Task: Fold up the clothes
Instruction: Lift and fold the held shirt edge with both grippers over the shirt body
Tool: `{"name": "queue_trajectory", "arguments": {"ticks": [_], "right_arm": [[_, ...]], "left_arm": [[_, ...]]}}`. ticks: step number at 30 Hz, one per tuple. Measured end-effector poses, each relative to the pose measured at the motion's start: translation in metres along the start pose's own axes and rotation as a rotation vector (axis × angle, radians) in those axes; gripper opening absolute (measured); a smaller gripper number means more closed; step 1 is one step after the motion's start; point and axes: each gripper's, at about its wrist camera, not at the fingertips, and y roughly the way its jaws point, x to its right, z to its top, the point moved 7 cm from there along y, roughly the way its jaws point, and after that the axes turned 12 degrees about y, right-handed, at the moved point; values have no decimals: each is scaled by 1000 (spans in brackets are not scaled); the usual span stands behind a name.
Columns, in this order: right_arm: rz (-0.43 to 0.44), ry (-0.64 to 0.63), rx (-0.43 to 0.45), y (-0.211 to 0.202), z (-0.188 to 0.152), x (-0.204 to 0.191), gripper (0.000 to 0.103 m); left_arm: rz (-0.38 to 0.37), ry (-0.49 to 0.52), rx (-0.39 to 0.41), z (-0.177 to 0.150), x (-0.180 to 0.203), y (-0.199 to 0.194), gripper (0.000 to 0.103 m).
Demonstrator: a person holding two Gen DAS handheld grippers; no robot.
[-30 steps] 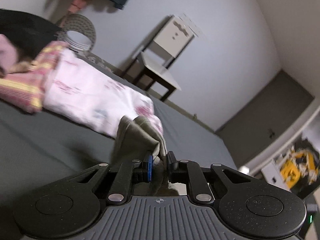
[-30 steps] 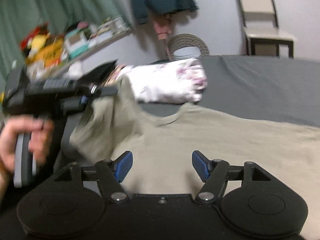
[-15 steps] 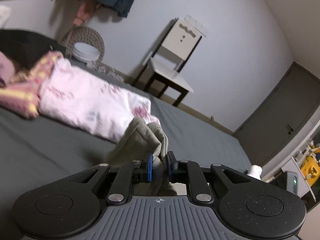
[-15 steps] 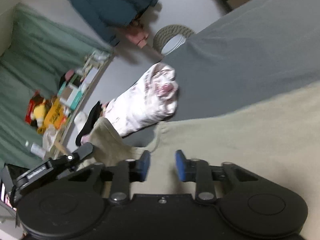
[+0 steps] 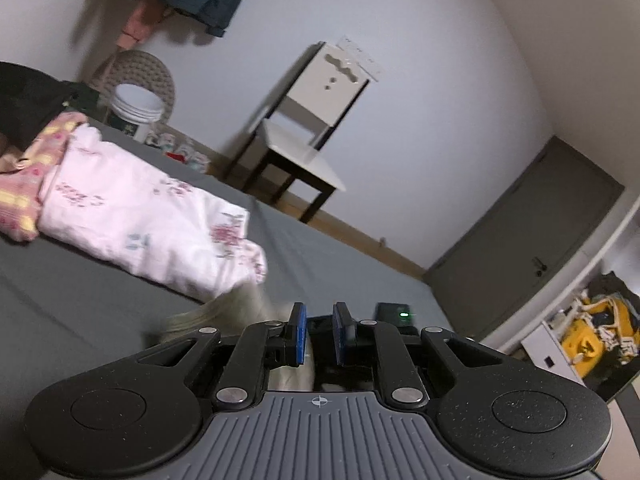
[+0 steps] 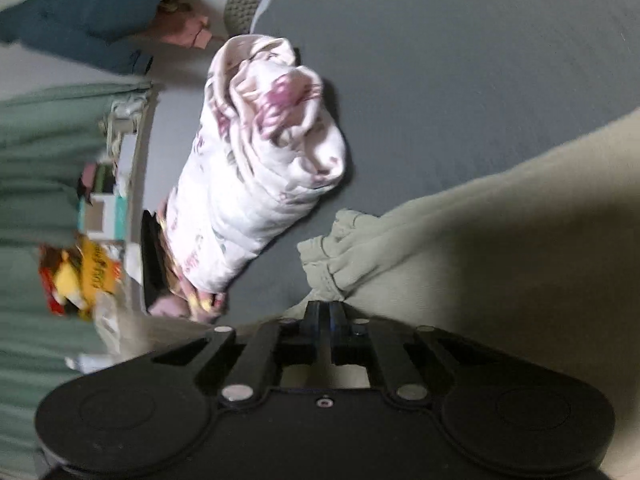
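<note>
Left tongs [image 5: 318, 334] released, slightly parted; right tongs [image 6: 325, 316] clenched on olive shirt [image 6: 460, 248]; no legible writing.

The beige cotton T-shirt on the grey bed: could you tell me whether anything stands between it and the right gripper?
Nothing visible does: the right gripper is shut on the bunched edge of the beige cotton T-shirt. The rolled pink floral cloth lies apart.
</note>
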Motion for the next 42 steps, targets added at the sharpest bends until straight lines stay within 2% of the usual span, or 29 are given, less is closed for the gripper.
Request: {"name": "queue_trajectory", "arguments": {"ticks": [4, 7, 9, 12, 14, 17, 20, 24, 26, 27, 28, 29, 30, 31, 33, 34, 36, 39, 41, 42], "right_arm": [[-28, -64, 42, -24, 0, -3, 6], [-49, -120, 74, -47, -3, 0, 13], [-17, -113, 91, -59, -4, 6, 42], [92, -74, 120, -80, -5, 17, 59], [154, -95, 130, -90, -11, 21, 67], [195, -149, 137, -97, -23, 23, 67], [150, -273, 129, -95, -40, 10, 68], [-3, -456, 198, -85, -53, -8, 76], [-15, -459, 188, -79, -55, -9, 76], [-6, -442, 169, -75, -55, -8, 72], [2, -421, 155, -72, -55, -7, 67], [6, -405, 148, -69, -54, -6, 58], [4, -394, 146, -68, -54, -6, 48], [0, -389, 148, -67, -54, -6, 45], [-4, -387, 159, -66, -54, -8, 27], [-5, -387, 163, -67, -54, -8, 23], [7, -371, 159, -68, -54, -9, 15], [39, -328, 148, -71, -54, -11, 12], [44, -313, 144, -71, -53, -12, 11], [47, -311, 145, -72, -53, -13, 10]], "left_arm": [[51, 41, -27, -3, -1, -2, 15], [104, 70, -61, -11, -5, -7, 15], [106, 60, -86, -19, -11, -10, 15], [134, 25, -121, -32, -23, -14, 15], [145, 23, -141, -42, -29, -15, 16], [144, 42, -166, -56, -30, -14, 20], [97, 89, -192, -68, -21, -14, 21], [20, 186, -220, -83, 2, -16, 21], [23, 252, -245, -93, 13, -18, 22], [34, 293, -261, -97, 19, -19, 22], [59, 344, -282, -103, 25, -19, 27], [94, 386, -296, -106, 30, -18, 31], [141, 421, -302, -109, 34, -19, 42], [190, 455, -306, -112, 37, -19, 56], [263, 509, -298, -114, 43, -20, 69], [284, 528, -295, -115, 46, -20, 71], [304, 553, -306, -117, 50, -15, 71], [312, 582, -317, -118, 51, -7, 68], [327, 617, -334, -120, 51, -4, 44], [335, 635, -342, -121, 50, -3, 26]]}}
